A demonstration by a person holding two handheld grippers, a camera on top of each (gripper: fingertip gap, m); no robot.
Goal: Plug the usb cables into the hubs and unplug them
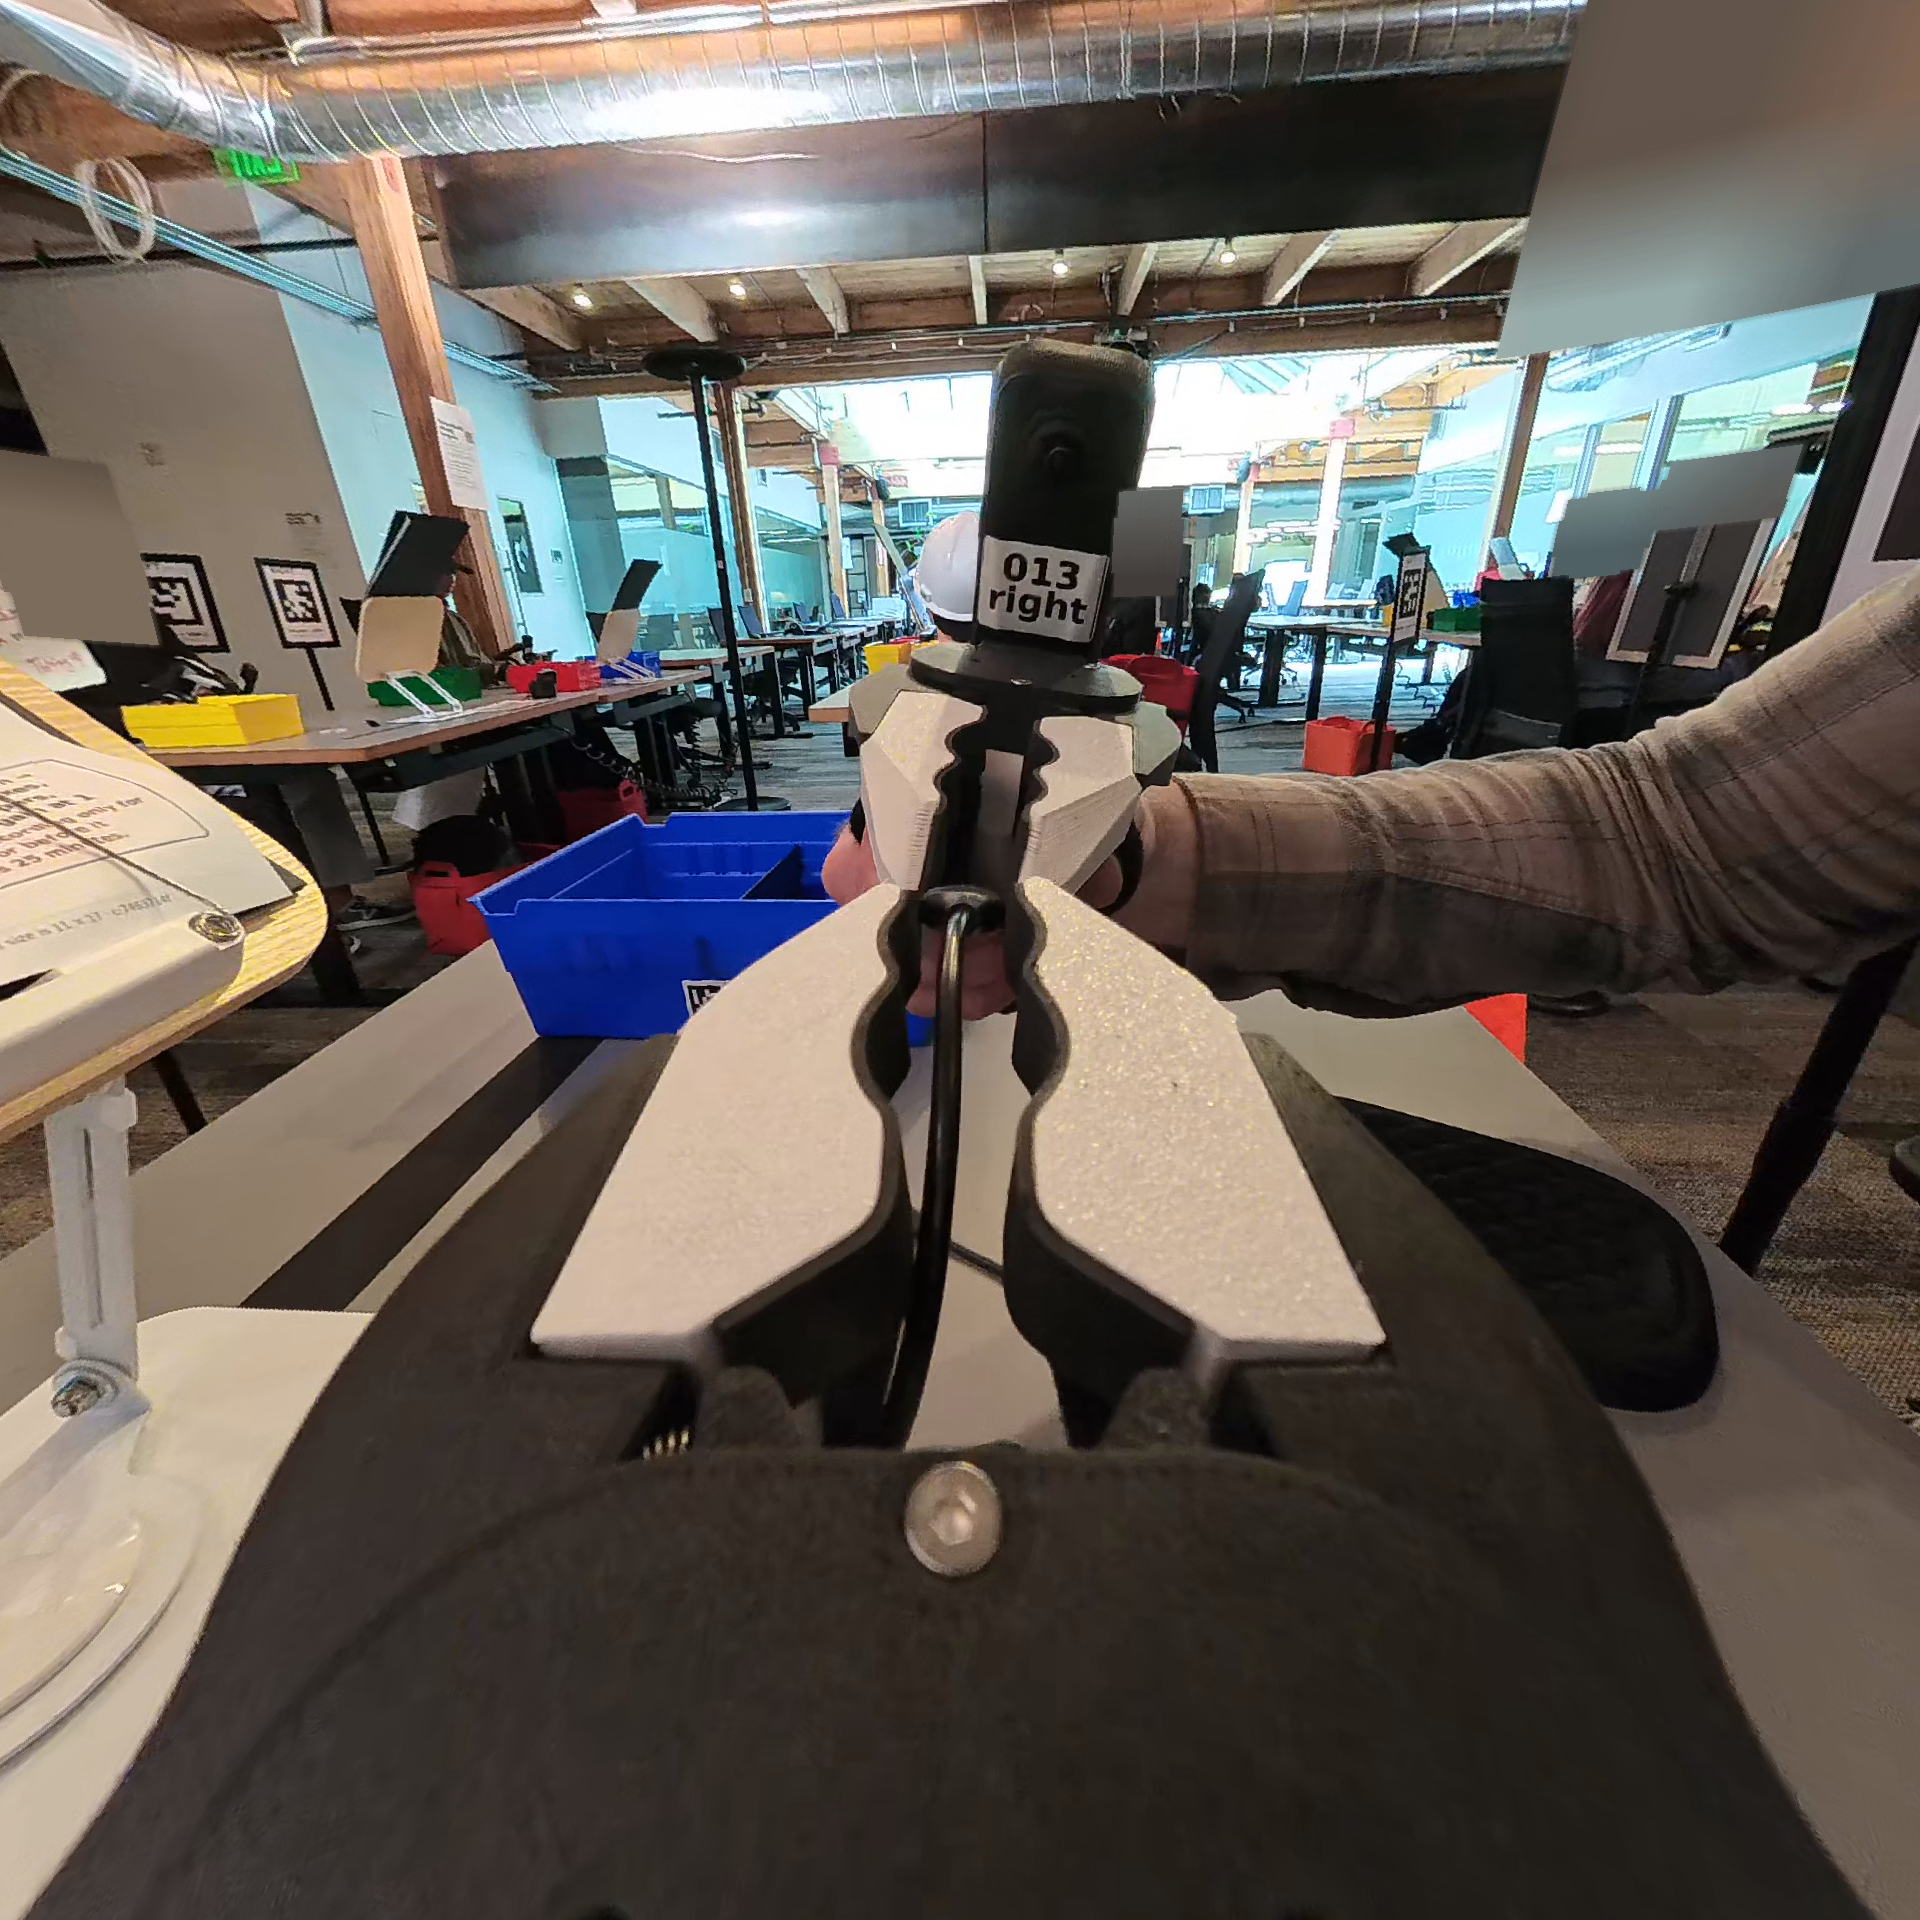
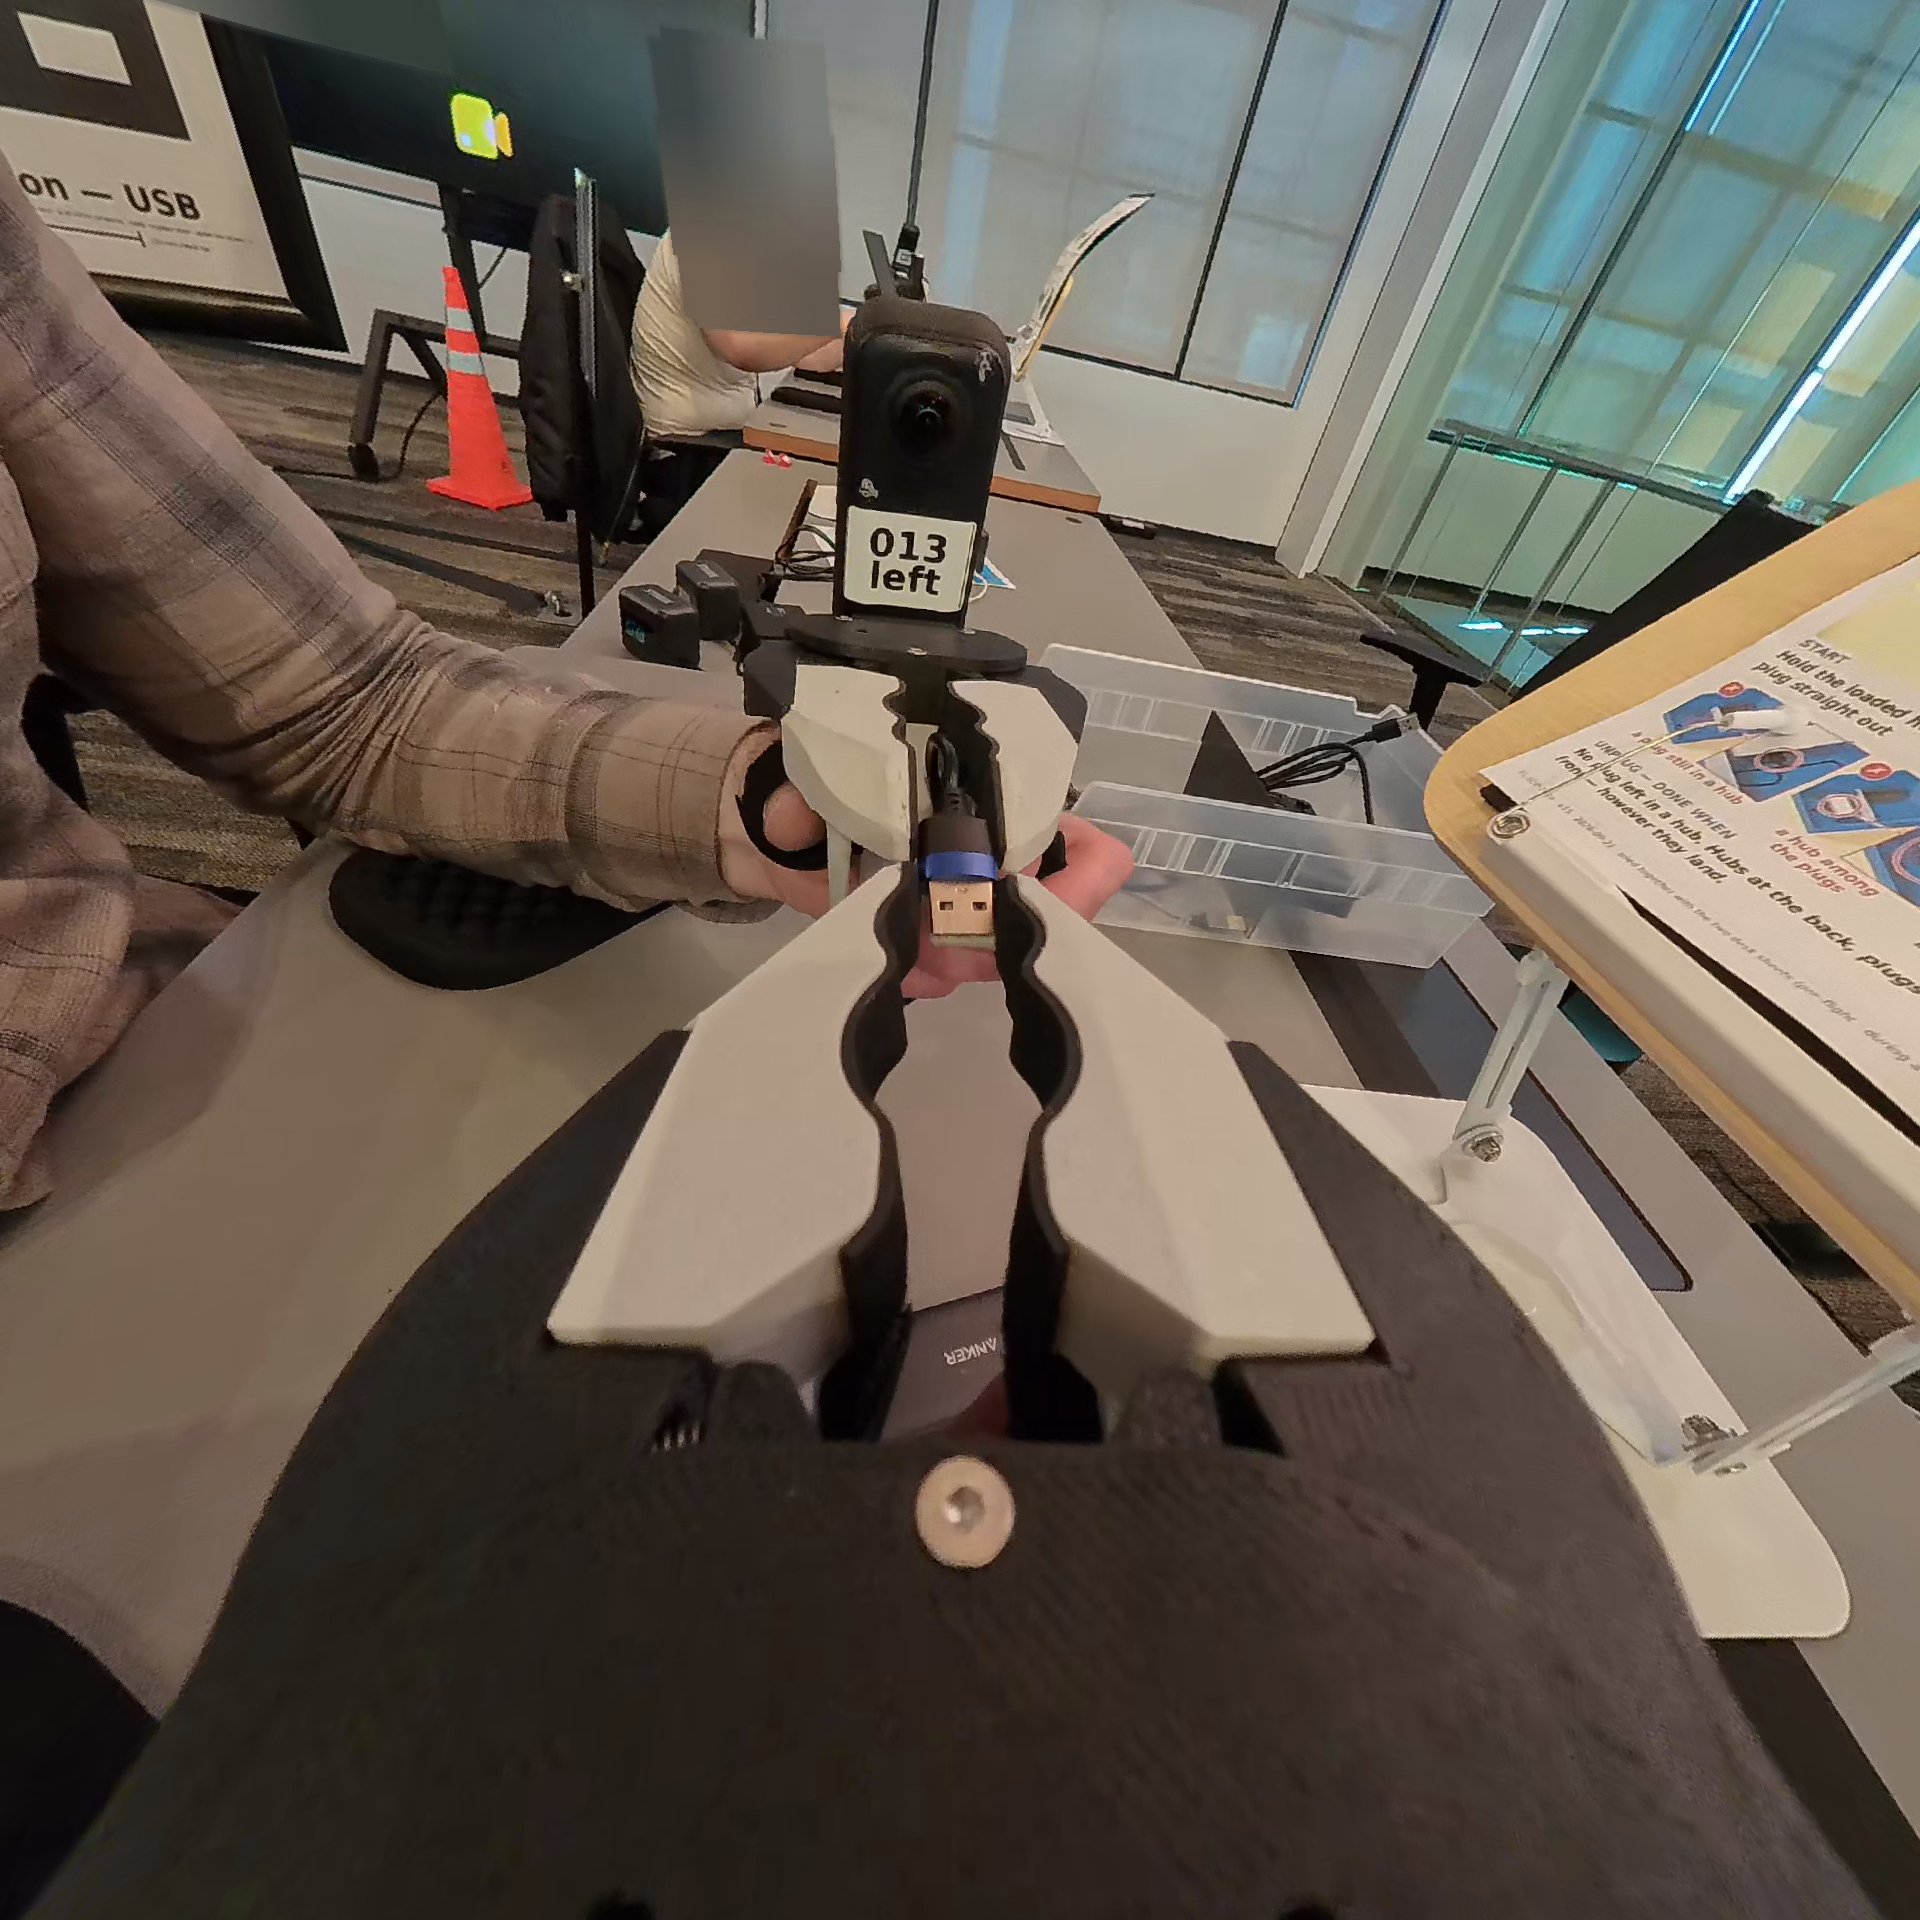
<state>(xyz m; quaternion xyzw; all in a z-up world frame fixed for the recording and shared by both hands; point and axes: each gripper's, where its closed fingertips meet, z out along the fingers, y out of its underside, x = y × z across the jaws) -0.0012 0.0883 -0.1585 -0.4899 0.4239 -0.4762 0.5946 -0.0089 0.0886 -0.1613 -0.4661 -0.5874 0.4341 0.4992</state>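
Observation:
A black USB cable (image 1: 940, 1091) runs between the fingers of my left gripper (image 1: 958, 904) to its tips. In the right wrist view its plug (image 2: 961, 904), with a blue band and a bare metal end, sticks out of the left gripper (image 2: 951, 844), which is shut on the plug's body. My right gripper (image 2: 958, 920) faces it tip to tip in the air, and its pads close on the plug's metal end. The right gripper also shows in the left wrist view (image 1: 977, 878). A grey hub (image 2: 966, 1361) shows under the base of the right fingers, mostly hidden.
A blue bin (image 1: 644, 935) stands on the grey table behind the right gripper. Clear plastic bins (image 2: 1278, 873) holding cables stand behind the left one. An instruction board on a white stand (image 2: 1714, 831) is beside them. A black wrist pad (image 2: 468, 914) lies near the table edge. My left and right fingertips are right by each other.

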